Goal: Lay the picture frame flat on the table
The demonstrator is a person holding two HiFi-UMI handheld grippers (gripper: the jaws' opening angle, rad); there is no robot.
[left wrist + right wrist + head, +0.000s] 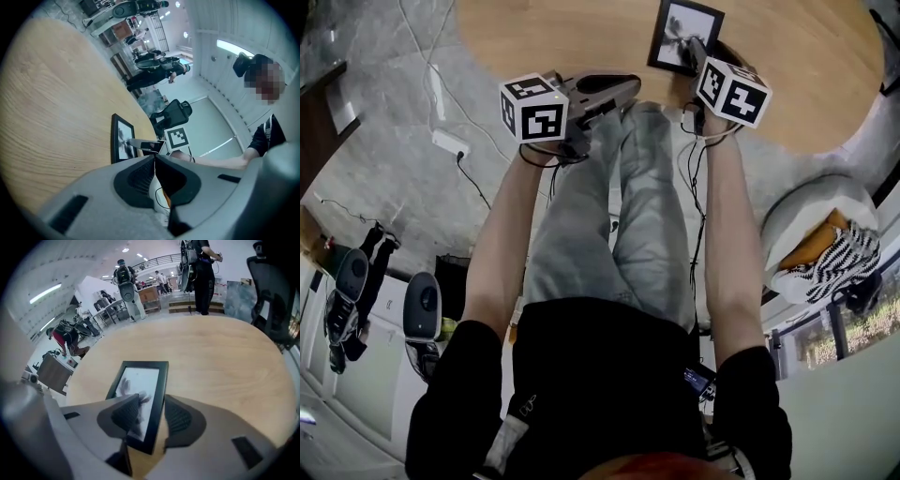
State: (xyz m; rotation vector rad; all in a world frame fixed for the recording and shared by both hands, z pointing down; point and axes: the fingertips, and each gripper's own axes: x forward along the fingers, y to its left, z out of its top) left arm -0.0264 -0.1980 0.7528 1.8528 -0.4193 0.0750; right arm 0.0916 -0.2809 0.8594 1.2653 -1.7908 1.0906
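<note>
A black rectangular picture frame (140,380) lies flat on the pale, round-edged wooden table (211,348), whose top shows fine straight grain. The frame's moulding is narrow, smooth and matt. It encloses a glossy white print with a blurred grey figure on it.

The right gripper (151,399) reaches over the frame's near end with its grey plastic jaws spread wide. The frame's right long side passes between them. The left jaw hangs over the glass and the right jaw stands just outside the moulding, over bare wood. The black ribbed pads (124,413) do not press on the frame, and a gap shows on the right side, so this gripper grips nothing.

The left gripper (153,158) sits to the left of the right one, at the table's near edge. Its broad grey jaws are drawn together so that the tips meet in a thin seam. Nothing is caught between them. From its own view the frame sits beyond and slightly left of its closed tips, well apart from them. In that view the right gripper's jaw reaches in over the frame's far side.

Each gripper carries a white cube (532,106) printed with black square markers.
</note>
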